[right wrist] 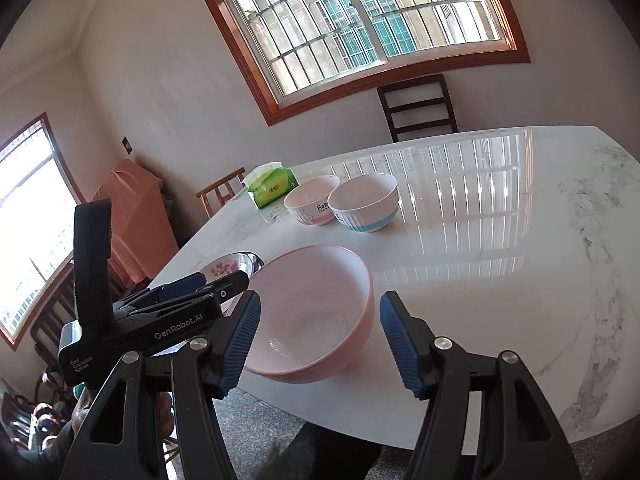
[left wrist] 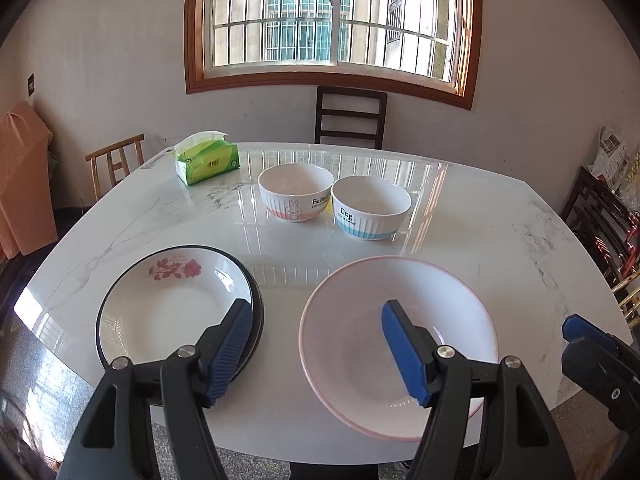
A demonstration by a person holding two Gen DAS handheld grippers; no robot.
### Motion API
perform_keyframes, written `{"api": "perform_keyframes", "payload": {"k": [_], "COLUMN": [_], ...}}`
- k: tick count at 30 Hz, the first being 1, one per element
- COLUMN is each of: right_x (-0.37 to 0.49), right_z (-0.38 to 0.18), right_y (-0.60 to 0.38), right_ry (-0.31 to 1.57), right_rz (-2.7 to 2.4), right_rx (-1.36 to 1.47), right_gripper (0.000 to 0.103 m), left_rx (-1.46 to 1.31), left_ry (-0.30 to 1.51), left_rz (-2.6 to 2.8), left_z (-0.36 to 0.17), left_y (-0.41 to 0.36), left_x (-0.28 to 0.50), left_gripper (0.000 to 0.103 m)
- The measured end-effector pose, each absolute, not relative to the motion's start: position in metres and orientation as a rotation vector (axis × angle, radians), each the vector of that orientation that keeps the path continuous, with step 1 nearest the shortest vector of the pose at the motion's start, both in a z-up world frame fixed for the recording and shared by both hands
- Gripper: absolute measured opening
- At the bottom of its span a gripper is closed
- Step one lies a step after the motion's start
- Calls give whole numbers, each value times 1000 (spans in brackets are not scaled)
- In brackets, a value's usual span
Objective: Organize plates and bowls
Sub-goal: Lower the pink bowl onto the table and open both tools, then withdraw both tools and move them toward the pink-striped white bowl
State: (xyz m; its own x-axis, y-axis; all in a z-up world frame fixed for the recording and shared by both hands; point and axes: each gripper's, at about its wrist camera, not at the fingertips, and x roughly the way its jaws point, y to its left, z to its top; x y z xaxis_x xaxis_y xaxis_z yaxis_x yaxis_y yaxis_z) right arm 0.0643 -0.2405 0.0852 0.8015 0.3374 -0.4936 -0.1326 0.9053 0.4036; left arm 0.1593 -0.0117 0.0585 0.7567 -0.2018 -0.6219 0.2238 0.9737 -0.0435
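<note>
Glossy white marble makes up the surface [left wrist: 500,240], and every dish rests flat on it with nothing lifted. Both claws stand open and empty, their ribbed blue pads apart in the air; that fits dishes already set down or not yet picked up. Just ahead of the left claw [left wrist: 316,344], to its left, a white rose-printed ceramic plate [left wrist: 168,308] sits nested on a black-rimmed plate beneath it, so plates appear to be gathering into one stack there. Ahead and to the right of the left claw, and directly before the right claw [right wrist: 316,336], lies the wide shallow pink-rimmed white dish [left wrist: 396,336], near the surface's front edge where either claw could take its rim. Farther ahead, well beyond both claws, a white ribbed rabbit-printed bowl with a pink band [left wrist: 296,192] and a white ribbed bowl with a blue band [left wrist: 370,208] stand upright and touching, seemingly grouped as the bowl set. A green tissue pack [left wrist: 208,158] sits beyond them to the left, clear of the work.
</note>
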Motion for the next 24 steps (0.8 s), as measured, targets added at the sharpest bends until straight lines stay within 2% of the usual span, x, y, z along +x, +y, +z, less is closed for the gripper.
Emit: {"api": "perform_keyframes", "payload": {"k": [4, 8, 10, 13, 24], "right_x": [35, 15, 11, 5, -8], "right_z": [83, 76, 71, 62, 56], "right_y": [-235, -224, -218, -212, -200], "right_ry": [551, 566, 586, 634, 620], "right_rz": [259, 248, 265, 294, 536], "right_rx": [392, 348, 344, 353, 451], "right_gripper": [86, 95, 95, 103, 103], "left_rx": [63, 44, -9, -114, -22], "left_ry": [585, 560, 550, 569, 562], "left_rz": [-224, -261, -289, -324, -227], "left_z": [67, 70, 71, 70, 71], "left_y": [-10, -7, -1, 8, 11], "left_x": [147, 143, 141, 141, 141], "left_gripper": [69, 69, 69, 69, 69]}}
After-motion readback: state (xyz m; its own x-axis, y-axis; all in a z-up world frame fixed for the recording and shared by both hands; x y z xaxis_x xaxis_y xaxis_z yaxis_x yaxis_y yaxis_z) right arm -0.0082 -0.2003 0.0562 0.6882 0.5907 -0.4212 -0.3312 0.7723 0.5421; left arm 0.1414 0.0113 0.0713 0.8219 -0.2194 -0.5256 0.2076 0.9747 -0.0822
